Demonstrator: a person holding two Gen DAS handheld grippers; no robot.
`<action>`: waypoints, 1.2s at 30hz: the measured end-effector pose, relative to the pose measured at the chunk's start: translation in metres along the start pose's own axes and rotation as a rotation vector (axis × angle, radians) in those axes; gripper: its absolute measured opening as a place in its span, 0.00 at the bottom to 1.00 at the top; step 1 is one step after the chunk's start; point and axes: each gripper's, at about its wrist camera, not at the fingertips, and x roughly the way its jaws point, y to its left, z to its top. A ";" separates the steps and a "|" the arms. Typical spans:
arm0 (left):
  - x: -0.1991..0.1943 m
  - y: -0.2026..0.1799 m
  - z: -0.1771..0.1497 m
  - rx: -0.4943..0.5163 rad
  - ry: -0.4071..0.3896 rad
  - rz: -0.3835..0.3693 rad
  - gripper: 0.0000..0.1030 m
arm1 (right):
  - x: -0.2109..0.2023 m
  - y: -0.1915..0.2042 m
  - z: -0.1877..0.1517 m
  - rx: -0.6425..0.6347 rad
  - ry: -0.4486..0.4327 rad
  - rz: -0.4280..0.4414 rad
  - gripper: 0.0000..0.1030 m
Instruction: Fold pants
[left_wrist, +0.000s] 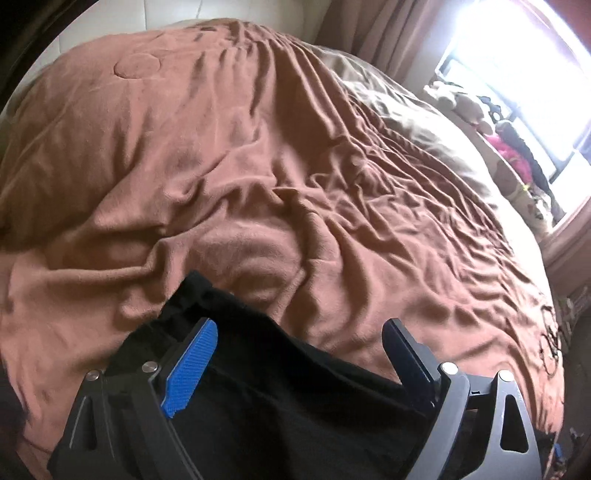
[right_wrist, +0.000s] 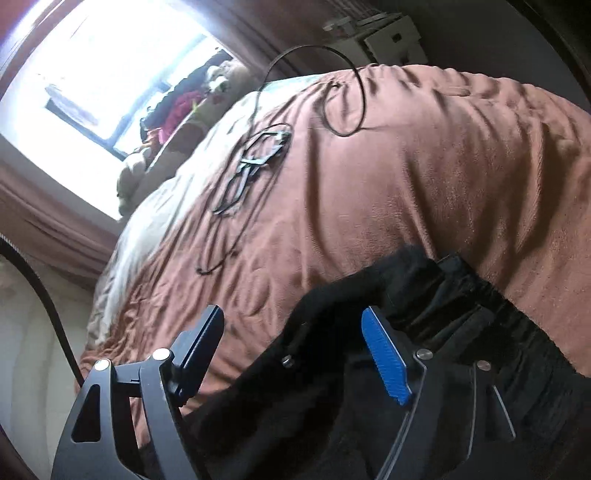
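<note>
Bedroom setting: a bed covered with a rumpled brown blanket (left_wrist: 258, 166) serves as the work surface, with a bright window (right_wrist: 92, 74) and a cluttered sill beyond it. Black pants (left_wrist: 295, 406) lie at the near edge of the blanket, bunched rather than spread flat; the gathered waistband shows in the right wrist view (right_wrist: 480, 317). Left gripper (left_wrist: 299, 332) hovers over the dark cloth with its jaws spread wide, one blue pad (left_wrist: 192, 365) facing inward, nothing held between them. Right gripper (right_wrist: 295, 321) is likewise released, jaws well apart, with a raised fold of the pants lying between its fingers but not pinched. A tangle of black cables (right_wrist: 255, 162) rests on the blanket farther off, well apart from the garment. Judgement: the work stands at an early step, that of taking hold of the pants in order to spread or align them; no fold is evident yet. The next move calls for each gripper to close on a firm edge, likely at the waistband, and for both to lift and draw the cloth flat while staying clear of the cables.
</note>
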 end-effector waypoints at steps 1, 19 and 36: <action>-0.004 0.001 -0.002 0.001 0.003 -0.009 0.89 | -0.002 -0.001 -0.002 0.000 0.009 0.011 0.74; -0.115 0.032 -0.060 0.087 -0.013 -0.045 0.87 | -0.113 0.002 -0.045 -0.276 0.045 -0.041 0.73; -0.173 0.120 -0.127 -0.045 0.020 -0.066 0.65 | -0.217 -0.041 -0.093 -0.279 0.022 -0.029 0.65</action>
